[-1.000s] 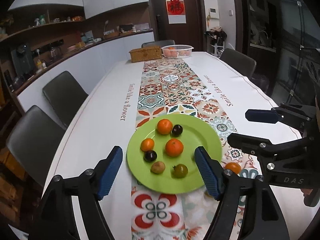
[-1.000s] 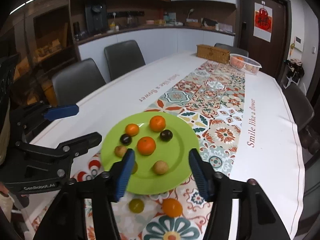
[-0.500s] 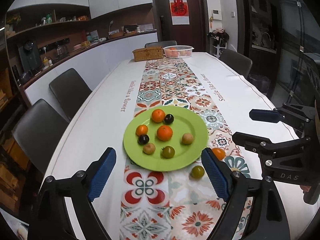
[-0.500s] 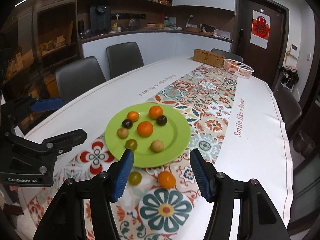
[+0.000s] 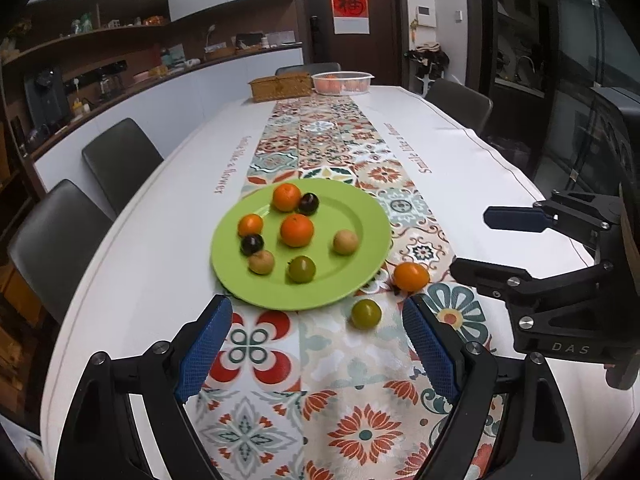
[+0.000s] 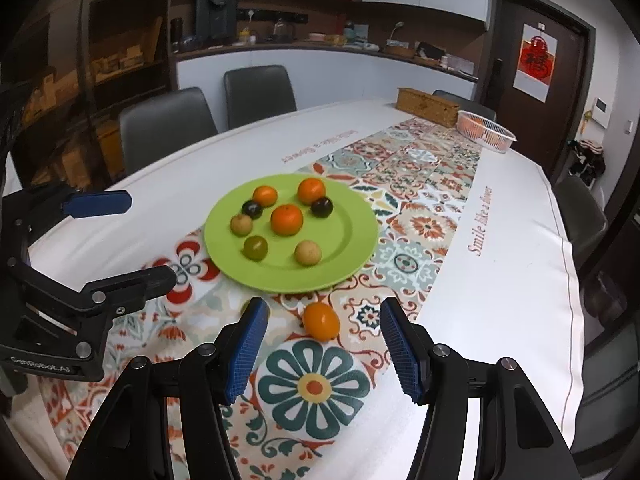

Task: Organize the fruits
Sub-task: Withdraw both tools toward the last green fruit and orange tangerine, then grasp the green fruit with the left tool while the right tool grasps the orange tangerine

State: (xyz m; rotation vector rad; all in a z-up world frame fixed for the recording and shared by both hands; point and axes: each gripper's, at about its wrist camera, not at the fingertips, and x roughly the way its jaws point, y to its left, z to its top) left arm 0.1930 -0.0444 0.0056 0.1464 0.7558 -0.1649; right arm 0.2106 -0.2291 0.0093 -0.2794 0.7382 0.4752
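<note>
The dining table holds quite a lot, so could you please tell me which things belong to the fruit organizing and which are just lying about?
Job: green plate of fruit, loose orange, loose green fruit.
Lying about: wicker box, white basket.

Bare runner (image 5: 320, 380) lies before the green plate (image 5: 360, 216), apart from 2 loose fruits, possibly tomatoes (image 5: 365, 313).

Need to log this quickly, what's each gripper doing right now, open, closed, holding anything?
Left gripper: open, holding nothing.
Right gripper: open, holding nothing; the orange fruit lies on the table runner between its fingers.
</note>
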